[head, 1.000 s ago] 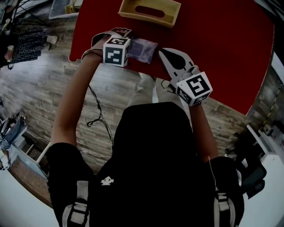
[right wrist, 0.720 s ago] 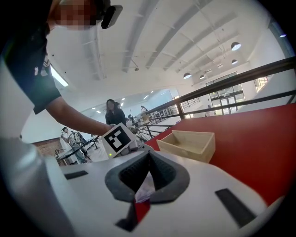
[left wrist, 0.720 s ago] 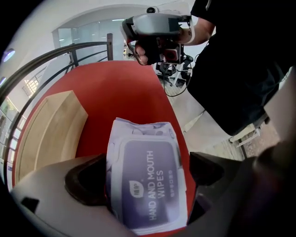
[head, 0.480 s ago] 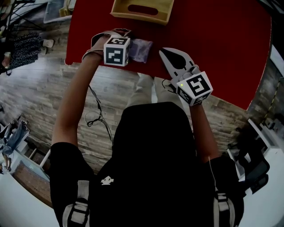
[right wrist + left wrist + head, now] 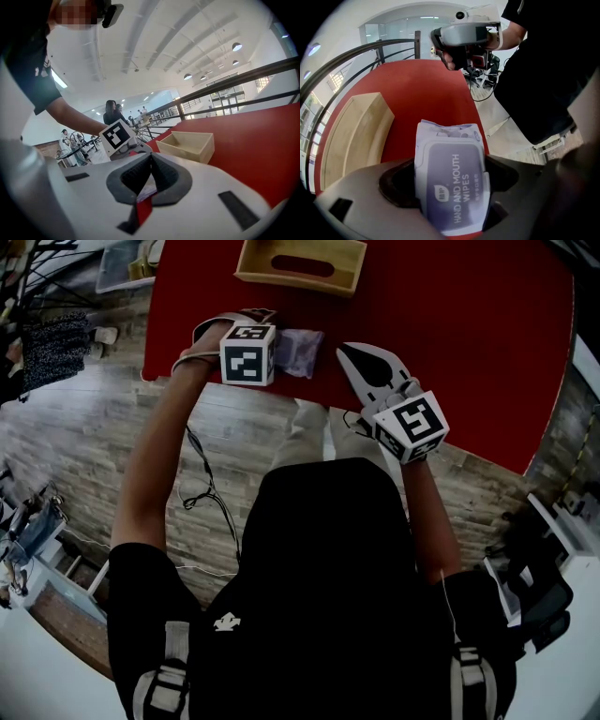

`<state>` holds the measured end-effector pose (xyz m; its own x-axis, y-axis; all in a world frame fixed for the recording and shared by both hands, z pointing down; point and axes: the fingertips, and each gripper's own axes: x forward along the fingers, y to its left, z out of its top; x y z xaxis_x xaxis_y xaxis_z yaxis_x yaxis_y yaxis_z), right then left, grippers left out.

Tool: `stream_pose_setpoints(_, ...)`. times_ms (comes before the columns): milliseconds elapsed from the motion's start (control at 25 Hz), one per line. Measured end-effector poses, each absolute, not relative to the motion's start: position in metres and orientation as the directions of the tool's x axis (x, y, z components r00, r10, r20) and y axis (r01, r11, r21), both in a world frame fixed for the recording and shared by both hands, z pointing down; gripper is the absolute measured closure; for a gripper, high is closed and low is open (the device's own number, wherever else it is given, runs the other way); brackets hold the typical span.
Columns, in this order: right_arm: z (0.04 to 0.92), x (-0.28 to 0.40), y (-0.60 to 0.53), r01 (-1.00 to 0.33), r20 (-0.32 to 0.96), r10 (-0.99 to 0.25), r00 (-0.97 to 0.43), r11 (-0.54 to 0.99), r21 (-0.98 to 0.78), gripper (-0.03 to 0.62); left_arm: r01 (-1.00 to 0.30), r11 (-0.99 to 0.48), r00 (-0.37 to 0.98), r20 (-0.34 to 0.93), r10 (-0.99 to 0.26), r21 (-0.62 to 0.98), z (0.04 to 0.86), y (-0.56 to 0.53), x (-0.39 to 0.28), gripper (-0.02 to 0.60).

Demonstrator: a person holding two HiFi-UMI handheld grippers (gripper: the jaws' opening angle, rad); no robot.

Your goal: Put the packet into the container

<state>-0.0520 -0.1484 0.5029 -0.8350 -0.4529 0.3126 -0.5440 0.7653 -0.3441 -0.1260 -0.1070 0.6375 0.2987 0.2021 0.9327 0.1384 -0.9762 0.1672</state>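
Note:
A purple-and-white packet of wipes [image 5: 302, 351] lies on the red table [image 5: 469, 352] near its front edge. My left gripper [image 5: 279, 351] reaches in from the left. Its jaws are closing, and both pads touch the packet's [image 5: 454, 178] long sides. The container, an open pale wooden box [image 5: 300, 263], stands behind the packet; it is also in the left gripper view [image 5: 351, 136] and the right gripper view [image 5: 187, 145]. My right gripper [image 5: 359, 360] hovers right of the packet, shut, with nothing held [image 5: 150, 157].
The table's front edge [image 5: 309, 404] runs just under both grippers, with wooden floor and cables [image 5: 202, 493] below it. A railing [image 5: 361, 51] stands beyond the table's far side. Bare red surface lies to the right of the box.
The left gripper's jaws have drawn in around the packet, which stays on the table. The right gripper has held its place.

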Motion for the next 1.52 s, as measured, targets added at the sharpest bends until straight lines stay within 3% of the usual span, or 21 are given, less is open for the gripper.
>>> stream_pose_setpoints(680,0.490,-0.059,-0.177,-0.554,0.293,-0.473,-0.831,0.750,-0.361,0.574,0.137,-0.989,0.318,0.942,0.103,0.062,0.568,-0.194,-0.118,0.173)
stream_pose_setpoints(1520,0.489,-0.064,-0.235,-0.598,0.302,-0.519,-0.800,0.732,-0.326,0.574,0.209,-0.975,0.251,0.960,0.123,0.070,0.562,-0.304,-0.122,0.173)
